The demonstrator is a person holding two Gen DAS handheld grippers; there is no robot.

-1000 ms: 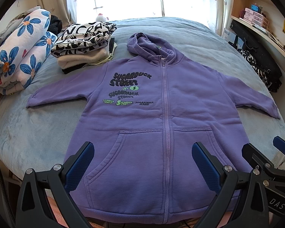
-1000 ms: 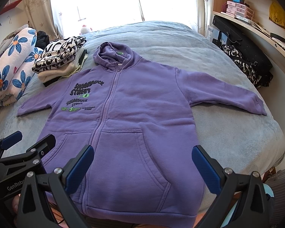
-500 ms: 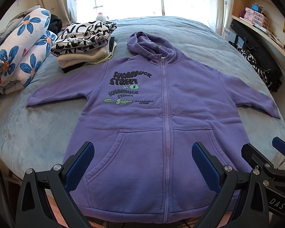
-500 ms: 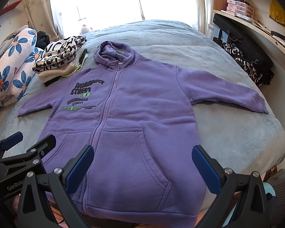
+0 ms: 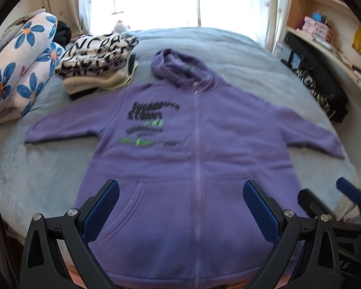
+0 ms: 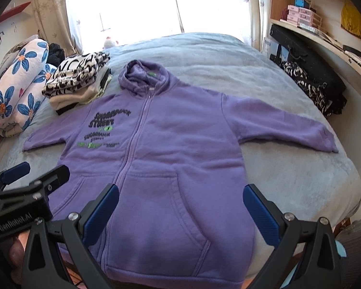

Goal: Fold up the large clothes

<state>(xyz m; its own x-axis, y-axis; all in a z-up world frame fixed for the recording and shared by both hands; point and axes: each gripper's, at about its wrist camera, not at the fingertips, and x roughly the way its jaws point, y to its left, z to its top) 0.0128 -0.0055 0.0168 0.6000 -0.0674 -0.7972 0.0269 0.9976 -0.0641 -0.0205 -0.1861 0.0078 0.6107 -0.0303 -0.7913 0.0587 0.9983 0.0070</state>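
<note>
A large purple zip hoodie (image 5: 197, 159) (image 6: 161, 159) lies flat, front up, on the grey-blue bed, hood toward the window and both sleeves spread out. Black and green lettering marks its chest. My left gripper (image 5: 180, 202) hovers open above the hem over the left pocket and the zip, holding nothing. My right gripper (image 6: 181, 204) is open too, above the right pocket near the hem. In the left wrist view the right gripper (image 5: 344, 197) shows at the right edge; in the right wrist view the left gripper (image 6: 33, 178) shows at the lower left.
A stack of folded clothes (image 5: 98, 60) (image 6: 79, 79) sits left of the hood. A rolled floral quilt (image 5: 19, 67) (image 6: 16, 86) lies at the bed's left edge. Black bags (image 6: 310, 77) and wooden shelves (image 6: 320, 21) line the right side. The bed (image 6: 288, 168) ends near the hem.
Both views have tilted slightly upward, so the hoodie sits lower in frame. The left wrist view is now motion-blurred. Both grippers stay open and the hoodie has not shifted.
</note>
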